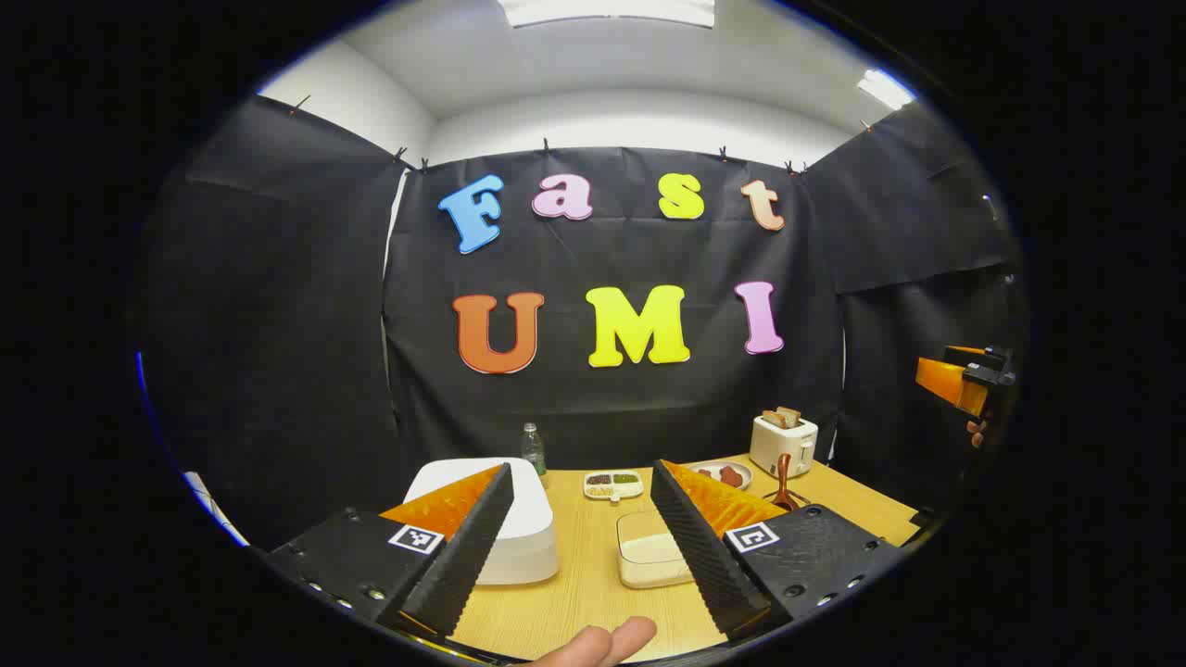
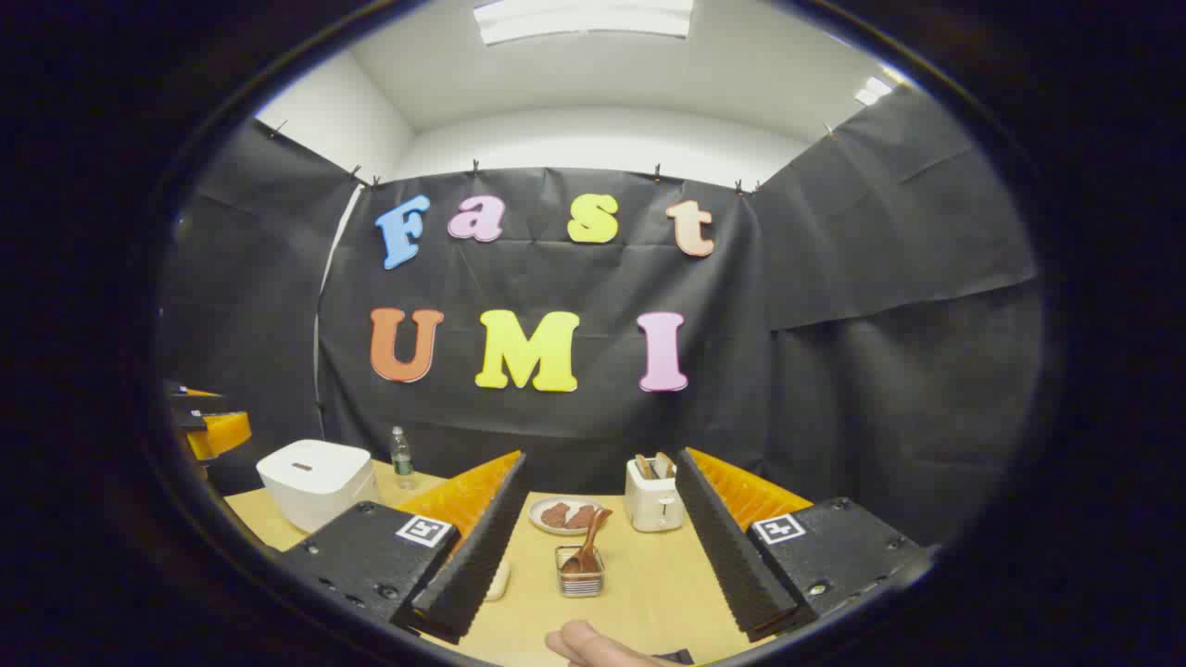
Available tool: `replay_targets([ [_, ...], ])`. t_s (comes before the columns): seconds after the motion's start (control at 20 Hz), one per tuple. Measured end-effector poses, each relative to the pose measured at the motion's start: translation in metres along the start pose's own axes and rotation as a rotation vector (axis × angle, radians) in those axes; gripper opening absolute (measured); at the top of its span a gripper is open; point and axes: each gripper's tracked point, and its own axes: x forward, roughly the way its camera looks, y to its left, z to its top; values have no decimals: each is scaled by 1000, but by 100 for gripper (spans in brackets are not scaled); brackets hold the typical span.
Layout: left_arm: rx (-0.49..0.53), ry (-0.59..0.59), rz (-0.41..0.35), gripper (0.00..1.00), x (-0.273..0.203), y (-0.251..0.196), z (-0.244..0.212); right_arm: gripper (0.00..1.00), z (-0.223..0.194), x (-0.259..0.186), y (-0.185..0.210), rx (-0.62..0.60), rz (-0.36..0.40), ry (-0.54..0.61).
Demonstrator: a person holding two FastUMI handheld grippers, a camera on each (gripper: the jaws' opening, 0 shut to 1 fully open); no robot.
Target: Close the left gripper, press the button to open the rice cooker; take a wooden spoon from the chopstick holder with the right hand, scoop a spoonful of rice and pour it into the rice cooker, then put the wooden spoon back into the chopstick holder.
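Left gripper view puts my left gripper [image 1: 582, 547] above the near edge of the bench [image 1: 593, 593], its fingers spread wide with nothing between them, so the closing that the task starts with is not yet done. The cooker [image 1: 519, 533], lid down, sits toward the bench's left side, partly behind my left finger; a tub of rice [image 1: 649, 556] lies just beside it, nearer the middle. In the right gripper view my right gripper [image 2: 593, 547] is equally spread and empty, and the spoon [image 2: 586, 547] stands in its holder [image 2: 581, 579] straight ahead, mid-bench, with a plate [image 2: 565, 514] and a toaster [image 2: 654, 505] beyond it toward the far edge. My worry is the press: if I go in with the fingers apart, they could straddle the button or skid on the smooth lid and shove the cooker toward the bottle [image 1: 533, 449] behind it. Later, a loaded spoon tipped early would scatter rice across the bench. I can read no brand or label on any item; the bottle's label is too small.
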Motion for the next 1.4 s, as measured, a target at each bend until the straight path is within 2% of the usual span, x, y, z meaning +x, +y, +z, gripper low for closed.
replay_targets([
  [0.05,-11,3,-11,95,0,-1,-1,100,-4,1,-1,2,2,8],
  [0.2,-31,3,-13,95,1,1,0,100,-10,5,-6,0,-2,26],
  [0.25,-38,2,-13,95,2,1,0,96,-12,5,-8,0,-5,29],
  [0.35,-45,2,-8,95,2,3,0,100,-14,6,-15,5,-15,31],
  [0.45,-43,0,6,95,4,7,0,96,-15,6,-20,10,-23,27],
  [0.5,-41,2,9,100,5,9,-1,96,-13,5,-23,22,-25,17],
  [0.55,-42,3,11,95,5,9,-2,100,-11,4,-24,31,-26,6],
  [0.85,-37,1,92,93,17,29,-8,100,-20,2,-23,35,-2,-1],
  [0.9,-37,-4,87,89,20,28,-7,96,-23,3,-23,33,0,0],
  [0.95,-38,-4,81,94,25,28,-9,100,-28,5,-23,29,0,5],
  [1.0,-29,12,85,73,29,30,-13,100,-32,7,-24,27,1,9],
  [1.05,-17,27,78,70,35,32,-19,96,-36,10,-23,27,6,12],
  [1.1,-5,37,77,68,41,34,-21,100,-39,13,-22,30,11,15],
  [1.15,3,50,82,55,46,36,-24,100,-41,16,-22,35,12,17],
  [1.3,22,97,115,38,62,48,-38,100,-52,29,-24,42,11,29],
  [1.35,22,106,139,35,68,56,-40,96,-56,34,-26,46,9,33],
  [1.4,29,110,173,31,74,66,-43,100,-60,38,-27,49,8,37],
])
